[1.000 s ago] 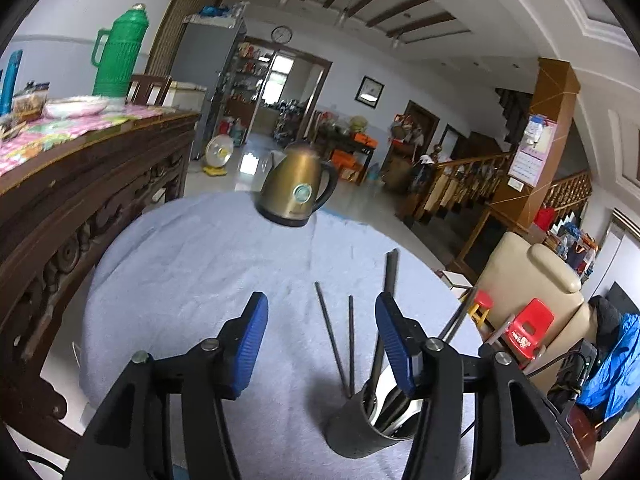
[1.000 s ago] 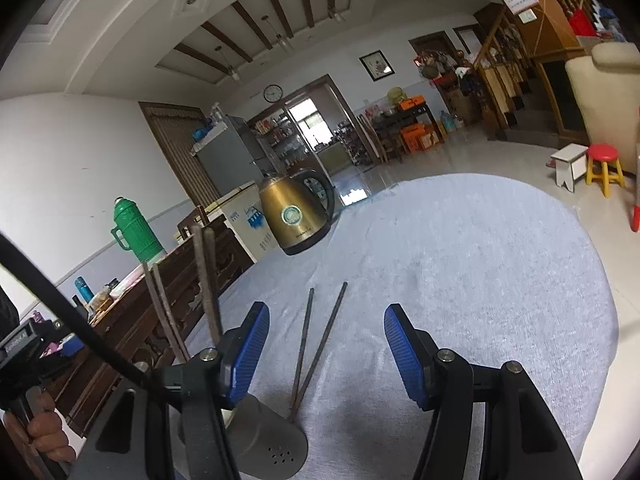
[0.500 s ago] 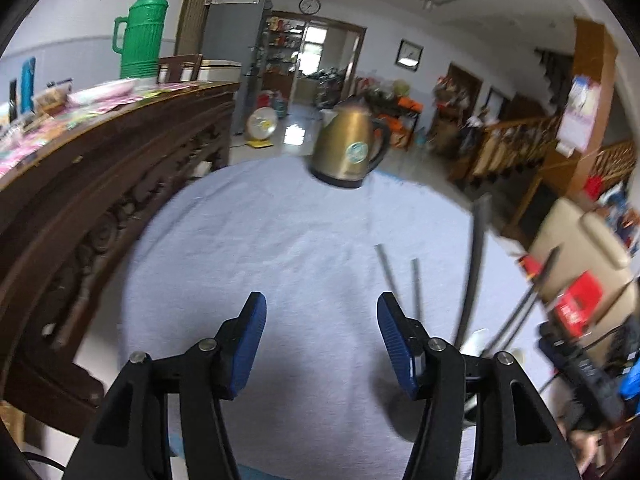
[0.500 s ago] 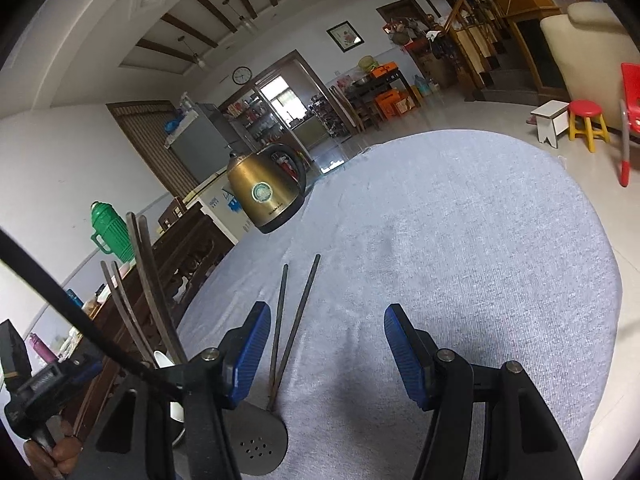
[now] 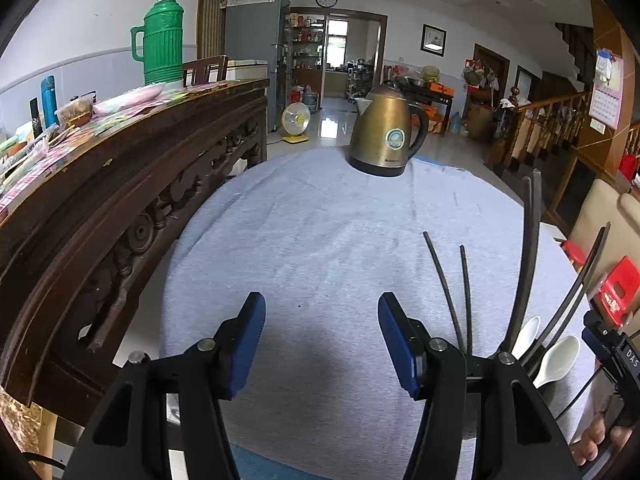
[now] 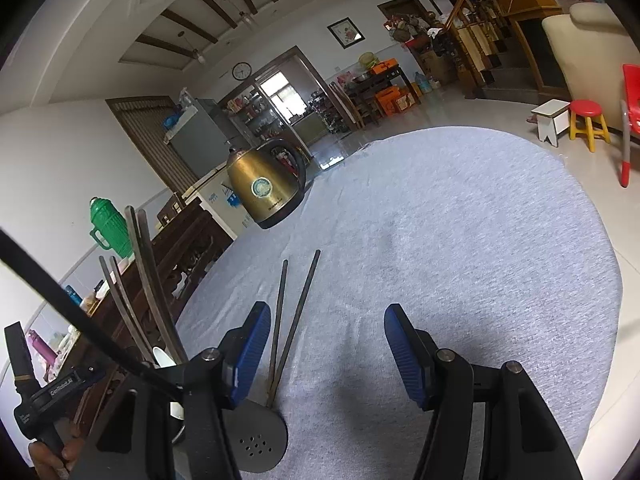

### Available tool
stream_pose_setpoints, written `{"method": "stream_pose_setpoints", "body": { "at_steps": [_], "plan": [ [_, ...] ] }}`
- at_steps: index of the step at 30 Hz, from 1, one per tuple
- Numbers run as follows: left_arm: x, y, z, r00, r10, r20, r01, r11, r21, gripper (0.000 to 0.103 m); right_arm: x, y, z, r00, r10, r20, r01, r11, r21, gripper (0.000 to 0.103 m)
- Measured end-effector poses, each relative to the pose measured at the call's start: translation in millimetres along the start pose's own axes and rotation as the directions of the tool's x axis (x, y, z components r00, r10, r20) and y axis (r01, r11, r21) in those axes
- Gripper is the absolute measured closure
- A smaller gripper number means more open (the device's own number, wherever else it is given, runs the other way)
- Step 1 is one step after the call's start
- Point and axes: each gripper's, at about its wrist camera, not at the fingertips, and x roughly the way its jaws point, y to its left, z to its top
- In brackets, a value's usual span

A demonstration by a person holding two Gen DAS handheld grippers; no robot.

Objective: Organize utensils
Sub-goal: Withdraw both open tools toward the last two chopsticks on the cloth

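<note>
Two dark chopsticks (image 5: 454, 288) lie side by side on the grey cloth; in the right wrist view the chopsticks (image 6: 294, 318) lie just right of my right gripper's left finger. A dark utensil holder (image 6: 256, 442) stands at the near edge with several chopsticks (image 6: 150, 280) and white spoons (image 5: 558, 358) upright in it. My left gripper (image 5: 320, 344) is open and empty, left of the loose chopsticks. My right gripper (image 6: 324, 354) is open and empty above the cloth.
A brass electric kettle (image 5: 388, 132) stands at the far side of the round table (image 5: 320, 224). A carved wooden sideboard (image 5: 120, 184) with a green thermos (image 5: 162, 42) runs along the left. Stools and chairs (image 6: 588, 122) stand on the floor to the right.
The left gripper swung left and back, so the holder slid from under it to the right edge of its view. The right gripper shifted slightly; the holder moved lower left.
</note>
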Motion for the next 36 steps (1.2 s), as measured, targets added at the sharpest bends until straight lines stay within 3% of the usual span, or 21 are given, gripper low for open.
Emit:
{"method": "stream_pose_setpoints", "body": {
  "at_steps": [36],
  "plan": [
    [45, 3, -3, 0.992, 0.074, -0.106, -0.071, 0.997, 0.034, 0.042, 44, 5, -6, 0.989, -0.049, -0.138, 0.046, 0.999, -0.03, 0.04]
  ]
}}
